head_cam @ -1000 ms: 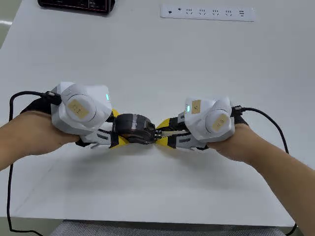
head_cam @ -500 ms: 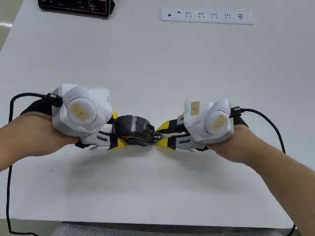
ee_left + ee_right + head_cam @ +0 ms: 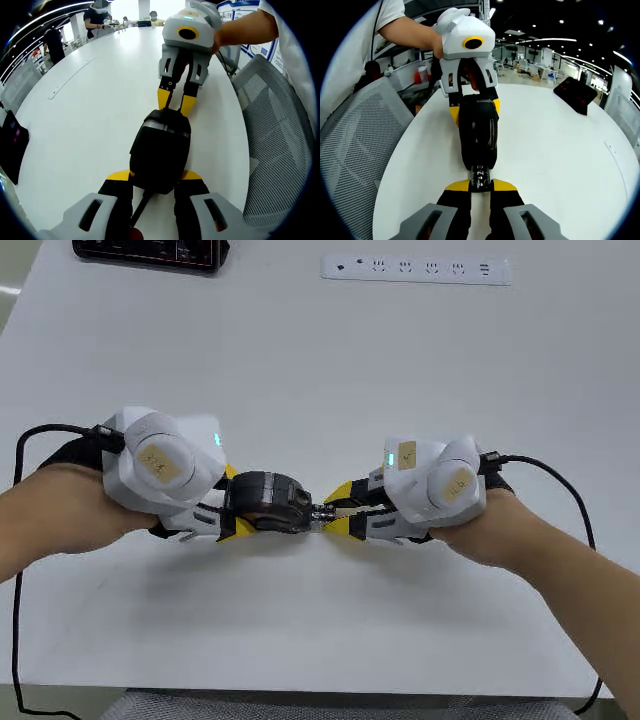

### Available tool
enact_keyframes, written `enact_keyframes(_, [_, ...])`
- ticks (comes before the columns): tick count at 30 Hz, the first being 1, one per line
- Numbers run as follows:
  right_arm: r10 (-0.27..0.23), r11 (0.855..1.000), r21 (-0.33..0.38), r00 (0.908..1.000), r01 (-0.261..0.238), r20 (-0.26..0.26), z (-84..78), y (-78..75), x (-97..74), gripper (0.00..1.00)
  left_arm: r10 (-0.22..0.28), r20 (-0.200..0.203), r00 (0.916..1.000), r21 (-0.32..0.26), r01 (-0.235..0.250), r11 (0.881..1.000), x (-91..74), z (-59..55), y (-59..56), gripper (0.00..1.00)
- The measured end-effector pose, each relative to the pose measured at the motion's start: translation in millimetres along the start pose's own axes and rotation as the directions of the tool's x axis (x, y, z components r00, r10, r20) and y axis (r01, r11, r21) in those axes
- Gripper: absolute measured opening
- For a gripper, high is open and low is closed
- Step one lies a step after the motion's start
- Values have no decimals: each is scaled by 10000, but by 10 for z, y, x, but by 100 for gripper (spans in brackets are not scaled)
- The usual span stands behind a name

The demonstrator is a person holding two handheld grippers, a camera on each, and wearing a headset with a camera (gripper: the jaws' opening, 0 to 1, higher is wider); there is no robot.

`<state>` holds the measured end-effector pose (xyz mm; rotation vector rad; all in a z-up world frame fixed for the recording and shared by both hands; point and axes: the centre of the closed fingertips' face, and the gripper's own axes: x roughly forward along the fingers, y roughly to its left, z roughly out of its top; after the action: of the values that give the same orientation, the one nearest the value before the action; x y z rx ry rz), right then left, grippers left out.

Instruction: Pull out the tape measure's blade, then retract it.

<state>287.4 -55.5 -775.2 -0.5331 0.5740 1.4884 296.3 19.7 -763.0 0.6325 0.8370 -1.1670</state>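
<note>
Tape measure (image 3: 265, 502): black, rounded case, held on edge over the near middle of the white bench (image 3: 300, 620), mouth pointing along the bench's front edge. A short numbered stub of blade (image 3: 480, 176) protrudes.

Left gripper (image 3: 237, 501), right gripper (image 3: 335, 510) clamped, tip-to-tip

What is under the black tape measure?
The white table lies under the tape measure. The left tool grips its sides, and the right tool pinches the blade tip. The case hides the spot beneath, so I cannot tell whether it touches.
</note>
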Motion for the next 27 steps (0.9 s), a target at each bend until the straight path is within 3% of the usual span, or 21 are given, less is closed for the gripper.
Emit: enact_keyframes(27, [-243,9997,83,9994,246,-261,-201,-23,-264,9,14,-126,9999,14,-14,10000,2,-3,-5,27])
